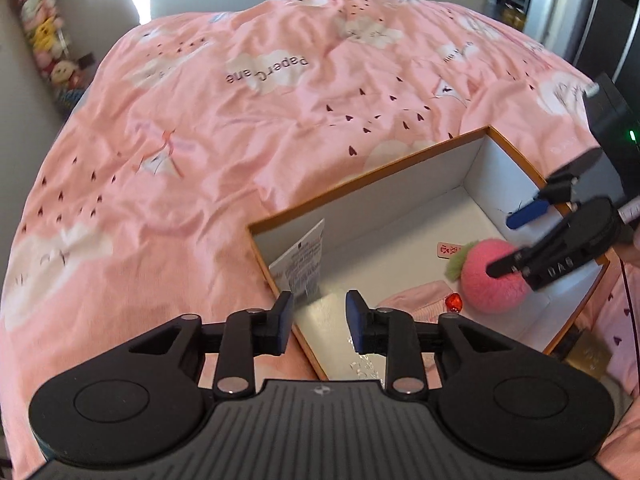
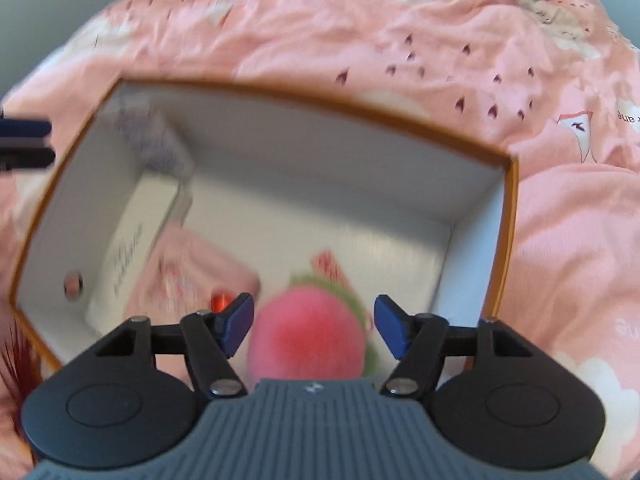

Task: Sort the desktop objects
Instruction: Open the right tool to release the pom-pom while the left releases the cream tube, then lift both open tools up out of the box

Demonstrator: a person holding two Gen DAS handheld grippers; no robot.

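Blue-padded fingers of the left gripper (image 1: 320,322) stand partly apart with nothing between them, poised over the near left corner of the white cardboard box with the orange rim (image 1: 360,178). One pad sits outside the box wall, the other inside it. Fingers of the right gripper (image 2: 314,330) stand wide, and the fuzzy pink peach-shaped plush with green leaves (image 2: 308,344) lies between them on the box floor; the blur hides whether either pad touches it.

Inside the box, a white printed card (image 1: 304,264) leans on the left wall, a pink fabric piece (image 2: 192,272) lies by the near wall, and a small shiny red bead (image 1: 454,302) sits just beside the plush. The far half of the floor is bare. All round the box spreads the wrinkled pink bedsheet with cloud prints (image 1: 200,140), open on every side.
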